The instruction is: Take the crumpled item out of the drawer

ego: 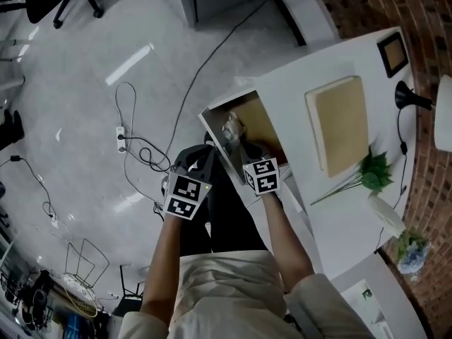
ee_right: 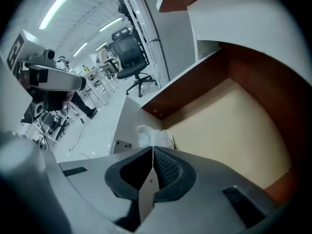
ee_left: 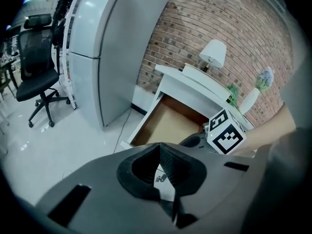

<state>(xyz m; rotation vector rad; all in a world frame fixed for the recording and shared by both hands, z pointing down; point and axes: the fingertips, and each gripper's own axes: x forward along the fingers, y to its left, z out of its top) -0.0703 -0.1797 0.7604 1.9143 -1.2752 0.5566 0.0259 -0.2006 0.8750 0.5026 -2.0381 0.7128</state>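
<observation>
The wooden drawer [ego: 260, 122] of the white desk stands pulled out. A crumpled white item [ego: 232, 126] lies in its near left corner, against the drawer front. My right gripper [ego: 241, 149] reaches into that corner with its jaws shut. In the right gripper view the crumpled item [ee_right: 154, 136] sits just past the tips of the right gripper [ee_right: 153, 149]; whether they pinch it I cannot tell. My left gripper [ego: 198, 155] hangs outside the drawer, left of its front. In its own view the left gripper [ee_left: 159, 146] is shut on nothing, and the drawer [ee_left: 165, 123] lies ahead.
The desk top [ego: 311, 73] carries a tan board [ego: 340, 122], a green plant sprig [ego: 373, 167], a white vase [ego: 385, 214] and a black lamp [ego: 409, 96]. Cables and a power strip [ego: 121, 136] lie on the floor. A tall grey cabinet [ee_left: 105, 48] stands left of the desk.
</observation>
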